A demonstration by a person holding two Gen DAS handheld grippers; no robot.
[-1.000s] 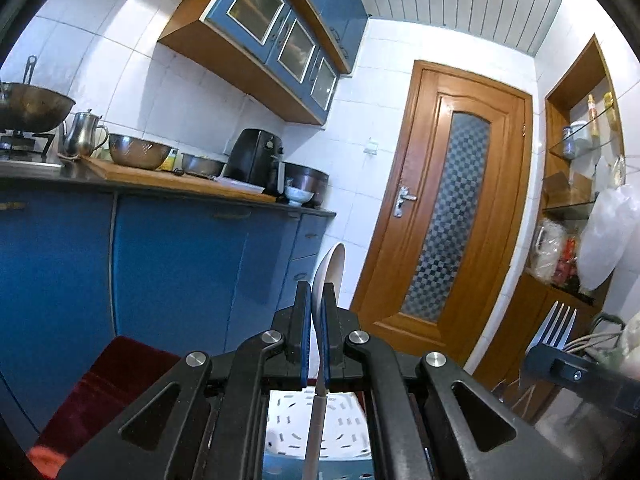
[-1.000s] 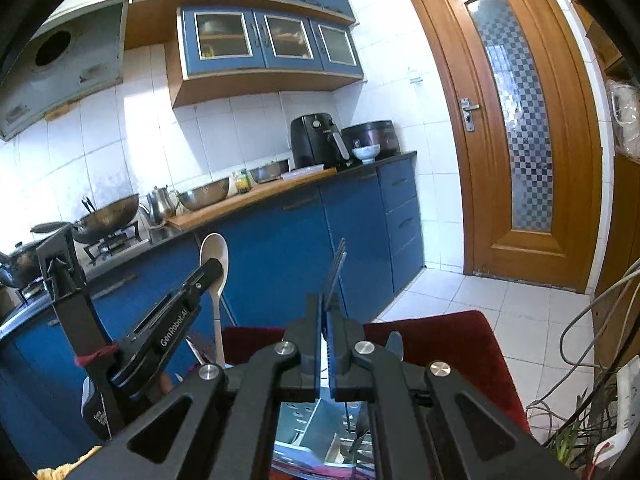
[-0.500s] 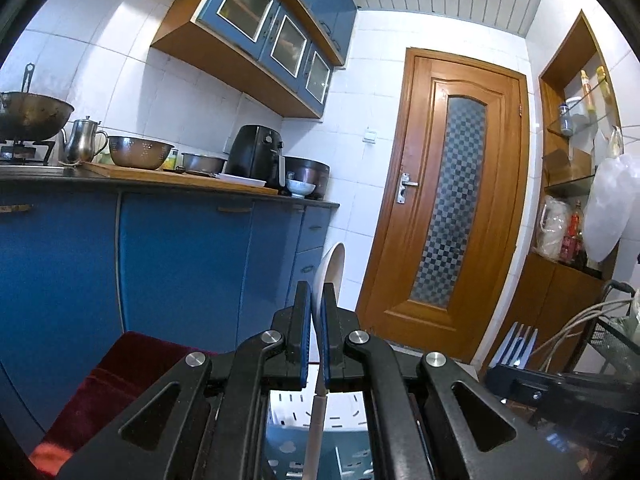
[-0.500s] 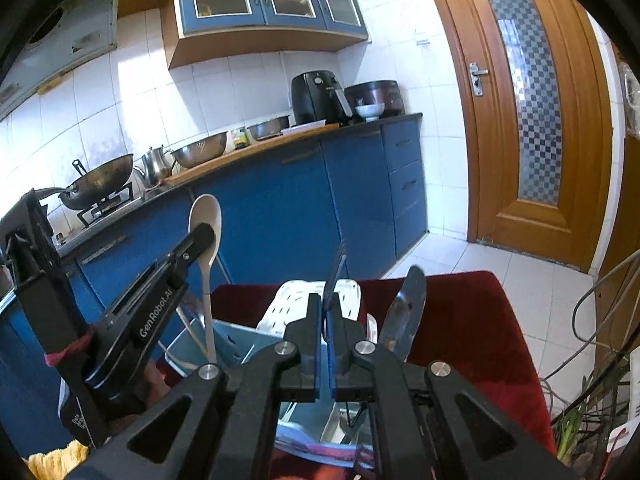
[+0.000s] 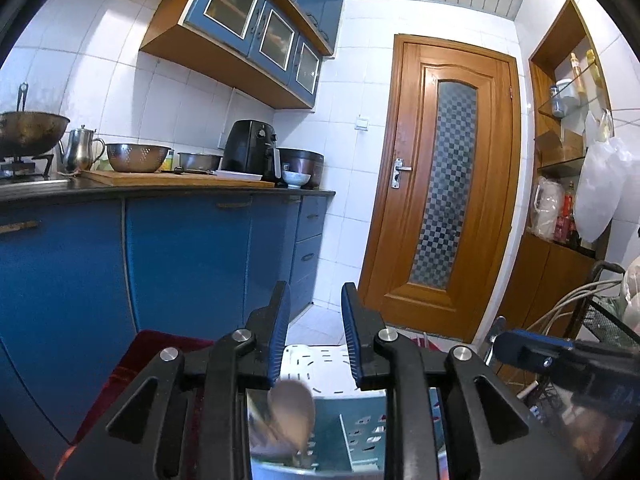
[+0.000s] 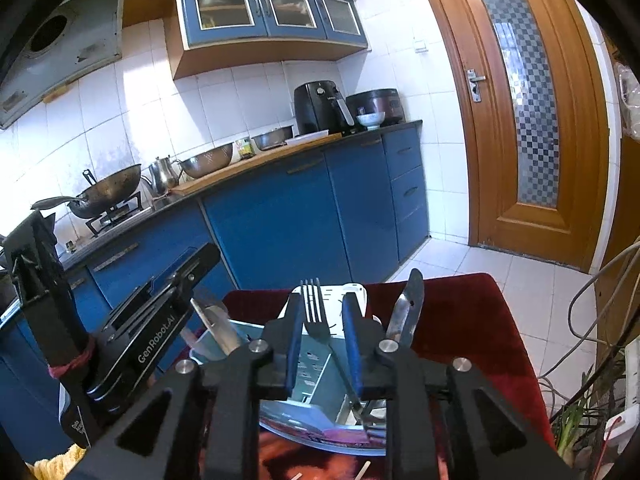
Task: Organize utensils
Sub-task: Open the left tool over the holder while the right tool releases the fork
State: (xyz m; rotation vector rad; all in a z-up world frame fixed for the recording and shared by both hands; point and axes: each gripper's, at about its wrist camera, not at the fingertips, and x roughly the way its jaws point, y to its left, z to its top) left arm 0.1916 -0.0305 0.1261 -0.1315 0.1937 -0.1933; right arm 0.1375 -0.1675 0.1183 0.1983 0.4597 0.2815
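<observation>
My left gripper [image 5: 314, 312] is open and empty above a blue-grey slotted utensil caddy [image 5: 360, 428]. A blurred spoon [image 5: 290, 410] stands loose in the caddy below the jaws. My right gripper [image 6: 320, 316] is open. A fork [image 6: 314, 310] stands between its fingers, handle down in the caddy [image 6: 316, 368], free of the pads. A knife [image 6: 406, 306] stands in the caddy to the right. The left gripper's body [image 6: 152, 328] shows at the left of the right wrist view.
The caddy sits on a dark red cloth [image 6: 472, 320]. A white slotted part [image 5: 316, 364] lies behind the caddy. Blue cabinets [image 5: 180, 260] with a worktop run along the left. A wooden door [image 5: 448, 200] is ahead. Cables [image 6: 592, 344] hang at the right.
Both grippers opened. The spoon dropped from the left gripper into the caddy, and the fork left the right gripper's hold and now stands in the caddy. Both grippers moved lower.
</observation>
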